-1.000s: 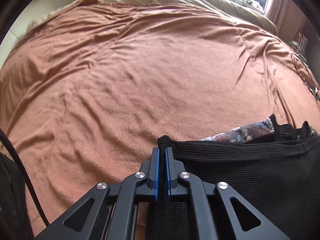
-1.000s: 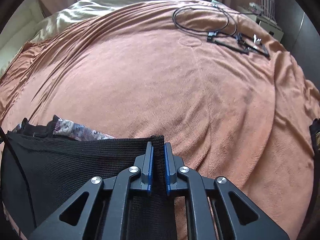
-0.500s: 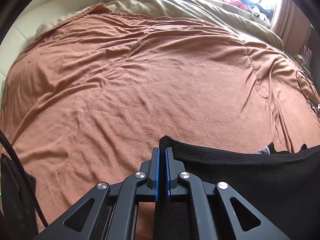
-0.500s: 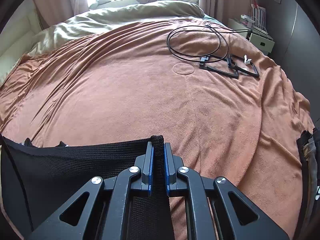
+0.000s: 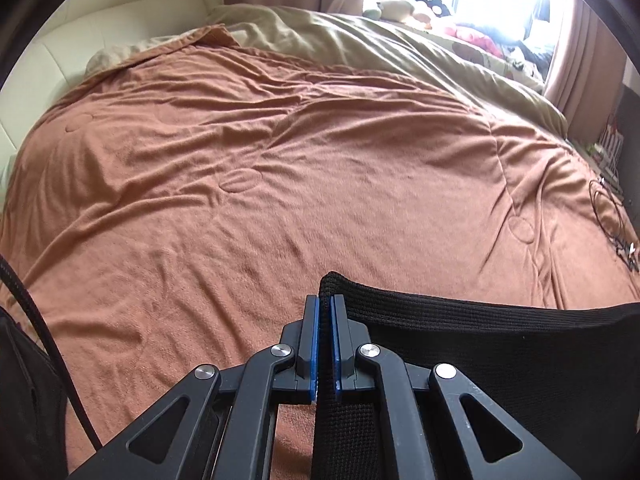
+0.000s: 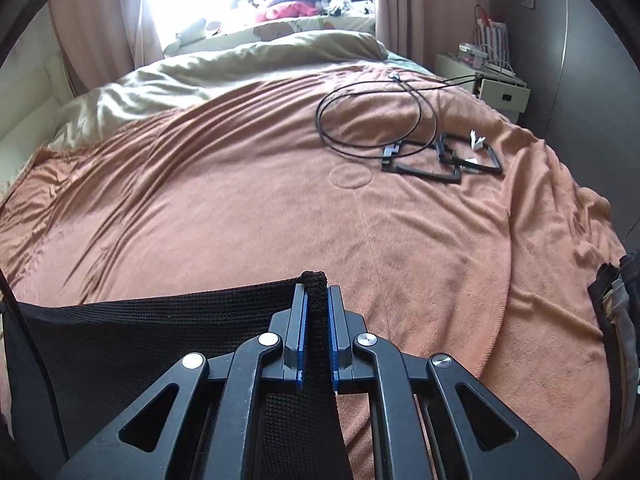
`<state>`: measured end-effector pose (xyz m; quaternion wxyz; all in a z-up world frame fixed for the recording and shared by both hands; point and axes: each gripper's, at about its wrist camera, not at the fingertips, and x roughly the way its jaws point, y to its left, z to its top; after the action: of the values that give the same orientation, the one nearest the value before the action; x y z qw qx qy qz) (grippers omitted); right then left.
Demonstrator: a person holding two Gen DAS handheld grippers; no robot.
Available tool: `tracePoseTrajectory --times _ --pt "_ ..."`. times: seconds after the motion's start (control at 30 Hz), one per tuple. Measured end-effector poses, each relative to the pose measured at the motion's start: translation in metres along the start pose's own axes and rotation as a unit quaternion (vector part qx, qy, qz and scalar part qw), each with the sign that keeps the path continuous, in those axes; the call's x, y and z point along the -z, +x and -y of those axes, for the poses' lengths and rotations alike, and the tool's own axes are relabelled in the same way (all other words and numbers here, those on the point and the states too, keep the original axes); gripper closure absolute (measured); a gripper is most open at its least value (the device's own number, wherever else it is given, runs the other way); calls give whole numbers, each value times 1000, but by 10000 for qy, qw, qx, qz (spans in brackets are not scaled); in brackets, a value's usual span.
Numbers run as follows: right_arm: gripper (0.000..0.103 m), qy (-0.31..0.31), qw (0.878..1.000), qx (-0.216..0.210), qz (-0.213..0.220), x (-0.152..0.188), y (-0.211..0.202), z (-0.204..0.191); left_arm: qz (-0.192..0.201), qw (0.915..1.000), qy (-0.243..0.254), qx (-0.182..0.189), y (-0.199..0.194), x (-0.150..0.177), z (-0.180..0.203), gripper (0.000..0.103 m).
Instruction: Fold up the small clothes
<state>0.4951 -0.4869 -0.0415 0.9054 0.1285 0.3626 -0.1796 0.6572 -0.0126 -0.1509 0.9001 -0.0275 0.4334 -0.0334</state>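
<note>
A black ribbed knit garment hangs stretched between my two grippers above the orange bedspread. My left gripper is shut on its left top corner, with the cloth running off to the right. In the right wrist view my right gripper is shut on the other top corner of the garment, with the cloth running off to the left. The garment's lower part is hidden below both views.
A coiled black cable and black frame-like pieces lie on the bedspread at the far right. A beige duvet is bunched at the far end. A nightstand stands right of the bed. Dark clothes lie at the right edge.
Both grippers have risen and tilted up with the black garment. The patterned cloth seen behind it a second ago is now hidden, and more of the far room shows.
</note>
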Motion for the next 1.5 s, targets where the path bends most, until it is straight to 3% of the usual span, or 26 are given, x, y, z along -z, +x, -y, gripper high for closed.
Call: tracePoseTrajectory --times 0.13,0.2,0.27,0.3,0.4,0.77,1.17,1.5 --pt "97 -62 9998 107 -145 6 11 1 -334 9994 103 -23 21 1 7 96" --pt "95 -139 9983 199 -530 9 30 -3 -628 9977 224 -105 34 5 12 95" --pt "92 -198 9956 437 -800 14 40 -5 -655 9977 176 -54 35 9 12 95" --pt "87 -203 9953 442 -838 16 40 -6 -638 9978 148 -63 32 11 10 95" --pt "53 -181 9963 260 -794 18 30 -4 -711 9974 98 -71 28 15 3 95" --pt "52 -356 9936 -354 -1012 35 -15 12 -831 9964 -31 139 -18 41 -10 95" --pt "52 -482 9879 -592 -1352 102 -67 31 -934 9947 83 416 -77 109 2 95" --pt "52 -483 9915 -638 -1027 146 -118 24 -982 9928 -6 693 -109 161 20 95"
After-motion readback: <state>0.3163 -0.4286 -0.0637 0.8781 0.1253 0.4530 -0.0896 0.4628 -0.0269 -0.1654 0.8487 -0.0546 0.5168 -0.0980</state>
